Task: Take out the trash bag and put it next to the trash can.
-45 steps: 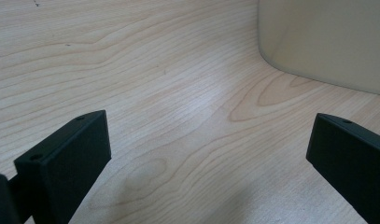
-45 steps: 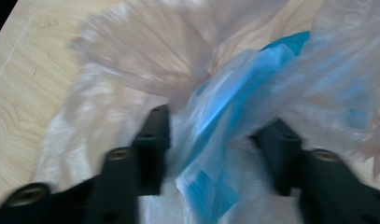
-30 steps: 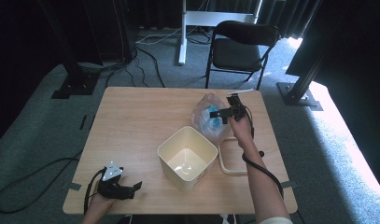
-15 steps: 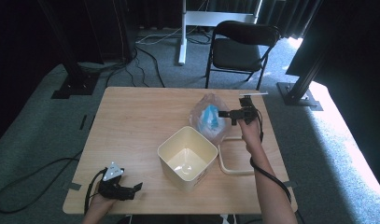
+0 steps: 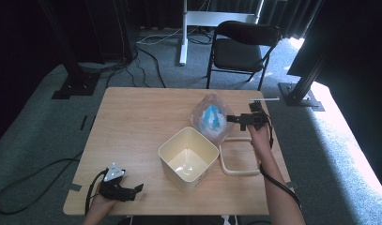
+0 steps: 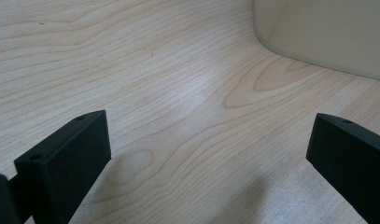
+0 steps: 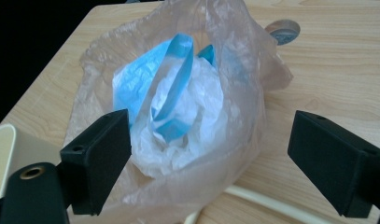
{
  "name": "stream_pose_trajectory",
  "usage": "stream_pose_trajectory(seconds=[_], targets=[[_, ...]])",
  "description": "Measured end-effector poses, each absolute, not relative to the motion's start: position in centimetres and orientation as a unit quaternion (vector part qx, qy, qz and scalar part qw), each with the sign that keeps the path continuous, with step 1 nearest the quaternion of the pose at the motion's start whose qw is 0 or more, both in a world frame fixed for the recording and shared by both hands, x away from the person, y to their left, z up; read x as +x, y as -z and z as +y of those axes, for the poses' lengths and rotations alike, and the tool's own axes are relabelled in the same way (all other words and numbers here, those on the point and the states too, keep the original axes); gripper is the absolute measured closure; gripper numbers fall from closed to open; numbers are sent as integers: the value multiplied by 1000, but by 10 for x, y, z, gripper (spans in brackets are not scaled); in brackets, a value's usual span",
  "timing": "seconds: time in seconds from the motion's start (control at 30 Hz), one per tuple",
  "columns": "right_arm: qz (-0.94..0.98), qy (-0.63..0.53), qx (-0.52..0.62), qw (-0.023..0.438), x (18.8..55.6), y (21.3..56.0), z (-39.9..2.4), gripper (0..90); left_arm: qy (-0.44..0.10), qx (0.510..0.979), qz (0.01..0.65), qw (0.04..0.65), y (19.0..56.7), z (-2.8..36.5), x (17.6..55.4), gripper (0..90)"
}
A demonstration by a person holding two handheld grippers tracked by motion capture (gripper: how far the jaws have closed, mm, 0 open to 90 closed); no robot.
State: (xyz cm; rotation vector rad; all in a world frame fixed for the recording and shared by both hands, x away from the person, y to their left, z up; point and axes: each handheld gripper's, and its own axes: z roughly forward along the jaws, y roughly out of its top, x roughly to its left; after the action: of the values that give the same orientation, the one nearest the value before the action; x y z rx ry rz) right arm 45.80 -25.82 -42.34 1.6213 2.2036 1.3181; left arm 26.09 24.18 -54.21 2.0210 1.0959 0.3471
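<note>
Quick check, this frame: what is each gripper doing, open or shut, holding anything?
Left gripper: open, holding nothing, low over the table near the cream bin.
Right gripper: open, jaws wide apart, facing the clear plastic bag; nothing gripped.

Light wood tabletop (image 5: 137,122). On it: 1 cream tub (image 5: 189,158), 1 clear bag (image 5: 210,119) with blue stuff inside, 1 cream frame (image 5: 239,156) lying flat beside the tub.

Clear plastic bag (image 5: 210,118) (image 7: 187,107): crumpled, mouth open, standing loosely on wooden table just behind cream bin. Inside: bunched white and blue plastic, blue strip looped on top. Bag's lower edge overlaps cream frame lying flat beside bin.
</note>
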Motion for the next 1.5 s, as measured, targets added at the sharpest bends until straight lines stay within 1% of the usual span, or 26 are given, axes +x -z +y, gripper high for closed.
stream_pose_trajectory(seconds=[0.13, 0.3, 0.53, 0.57, 0.67, 0.73, 0.77, 0.83, 0.97, 1.03, 1.07, 1.13, 1.2, 1.27, 1.5], targets=[[724, -438, 531, 52, 451, 427, -262, 127, -136, 798, 431, 399, 542, 242, 261, 0], [725, -458, 511, 61, 436, 426, -266, 127, -134, 798, 427, 404, 540, 241, 259, 0], [737, -455, 492, 88, 416, 425, -273, 135, -138, 798, 425, 405, 538, 243, 257, 0], [738, -455, 490, 92, 413, 425, -275, 148, -138, 797, 425, 405, 537, 243, 257, 0], [748, -456, 473, 92, 404, 429, -279, 156, -140, 797, 426, 405, 537, 244, 257, 0], [755, -458, 459, 93, 398, 433, -282, 153, -139, 797, 425, 406, 537, 245, 256, 0], [758, -458, 455, 92, 395, 435, -283, 138, -140, 798, 426, 403, 537, 245, 256, 0], [757, -460, 452, 103, 389, 437, -285, 123, -139, 797, 426, 405, 537, 246, 255, 0], [758, -459, 456, 79, 379, 437, -290, 120, -138, 798, 425, 404, 538, 247, 254, 0], [755, -464, 457, 78, 373, 438, -293, 119, -137, 798, 426, 404, 538, 248, 254, 0], [751, -471, 457, 67, 371, 438, -296, 115, -138, 798, 426, 404, 538, 248, 254, 0], [748, -476, 458, 63, 369, 439, -299, 115, -138, 798, 425, 405, 538, 249, 253, 0], [756, -460, 460, 78, 360, 443, -302, 115, -137, 798, 423, 406, 538, 249, 253, 0], [757, -458, 461, 70, 355, 448, -305, 114, -137, 799, 423, 404, 538, 249, 253, 0], [753, -447, 477, 77, 344, 464, -315, 115, -134, 802, 423, 400, 539, 248, 253, 0]])
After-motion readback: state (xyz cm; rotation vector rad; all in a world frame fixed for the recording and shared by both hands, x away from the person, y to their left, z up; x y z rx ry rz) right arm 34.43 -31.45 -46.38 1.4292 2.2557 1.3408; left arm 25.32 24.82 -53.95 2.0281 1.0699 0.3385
